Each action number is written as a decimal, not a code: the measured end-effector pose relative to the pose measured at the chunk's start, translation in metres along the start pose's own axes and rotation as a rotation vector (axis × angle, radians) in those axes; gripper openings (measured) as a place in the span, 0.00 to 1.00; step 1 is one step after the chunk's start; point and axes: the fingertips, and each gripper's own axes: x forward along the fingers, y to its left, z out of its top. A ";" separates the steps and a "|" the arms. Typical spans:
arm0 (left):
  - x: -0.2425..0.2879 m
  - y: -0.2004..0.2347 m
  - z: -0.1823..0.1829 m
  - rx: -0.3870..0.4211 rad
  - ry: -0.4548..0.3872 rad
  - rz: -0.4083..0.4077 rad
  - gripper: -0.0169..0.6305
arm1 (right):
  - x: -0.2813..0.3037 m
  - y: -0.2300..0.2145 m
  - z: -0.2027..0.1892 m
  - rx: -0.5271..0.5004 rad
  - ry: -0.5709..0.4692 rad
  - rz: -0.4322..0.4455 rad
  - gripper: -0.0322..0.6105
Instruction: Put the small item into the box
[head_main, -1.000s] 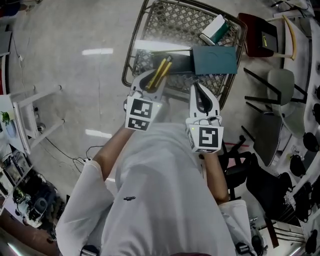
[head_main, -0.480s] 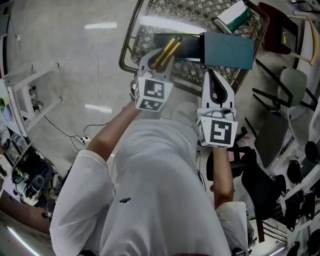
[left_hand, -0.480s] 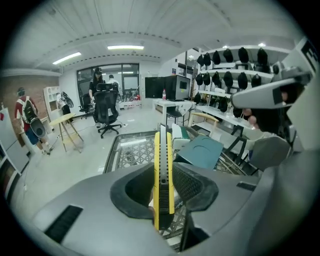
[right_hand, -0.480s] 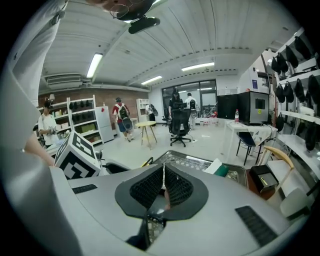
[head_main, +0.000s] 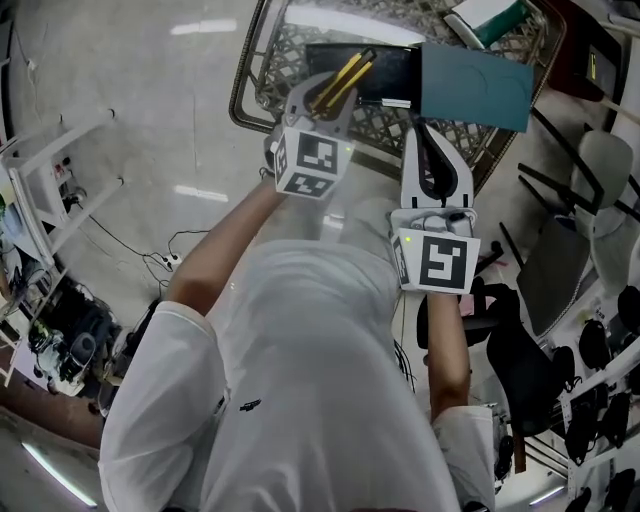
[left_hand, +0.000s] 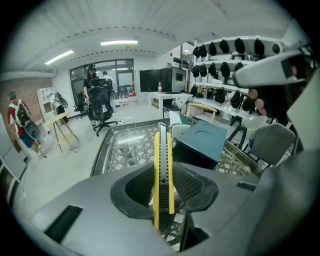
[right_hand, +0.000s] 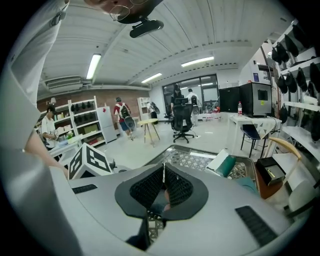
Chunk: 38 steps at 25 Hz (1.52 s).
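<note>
**Utility knife held at the box**

We see the yellow utility knife (left_hand: 163, 180) clamped edge-on between the left gripper's (head_main: 328, 92) pads. From the head view it overlaps the dark opening of the open teal box (head_main: 475, 85) on the lattice table (head_main: 248, 80). We cannot make out the box's contents. The right gripper (right_hand: 163, 176) is closed and empty. The table's far edge is cut off.

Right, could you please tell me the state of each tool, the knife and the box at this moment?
left tool: shut on the yellow knife.
yellow knife: held between the pads, pointing toward the box.
right tool: shut, nothing between its pads.
box: open, dark inside showing.
teal lid: swung out to the side of the box.
</note>
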 end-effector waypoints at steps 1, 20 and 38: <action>0.004 0.000 -0.002 0.009 0.002 -0.007 0.19 | 0.001 -0.001 -0.001 0.002 0.003 -0.004 0.06; 0.073 -0.011 -0.044 0.190 0.145 -0.124 0.19 | 0.022 -0.005 -0.017 0.047 0.049 -0.007 0.06; 0.101 -0.026 -0.057 0.234 0.317 -0.213 0.20 | 0.027 -0.010 -0.018 0.057 0.055 -0.022 0.06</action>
